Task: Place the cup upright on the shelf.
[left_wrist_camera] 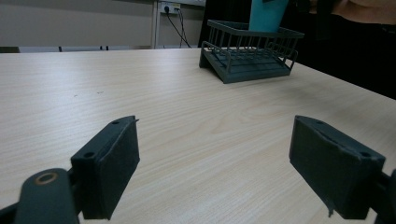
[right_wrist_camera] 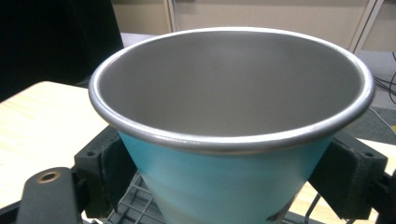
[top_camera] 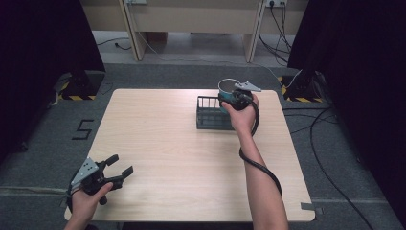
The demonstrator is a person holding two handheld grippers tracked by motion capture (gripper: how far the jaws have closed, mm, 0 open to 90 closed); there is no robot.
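Observation:
A teal metal cup (right_wrist_camera: pixel 224 182) with a steel rim and grey inside sits between my right gripper's two black jaws, which are shut on its sides. In the high view my right gripper (top_camera: pixel 230 98) holds the cup (top_camera: pixel 227 86) upright over the right end of a dark wire rack (top_camera: pixel 210 115) at the table's far middle. My left gripper (top_camera: pixel 118 166) rests open near the table's front left corner, nothing between its pads (left_wrist_camera: pixel 112 158). From the left gripper view the rack (left_wrist_camera: pixel 247 56) and the teal cup (left_wrist_camera: pixel 267 15) stand far ahead.
The light wooden table (top_camera: pixel 182 158) has bare surface between the rack and the left gripper. A black cable (top_camera: pixel 258 165) trails along the right forearm. Dark curtains and floor cables flank the table.

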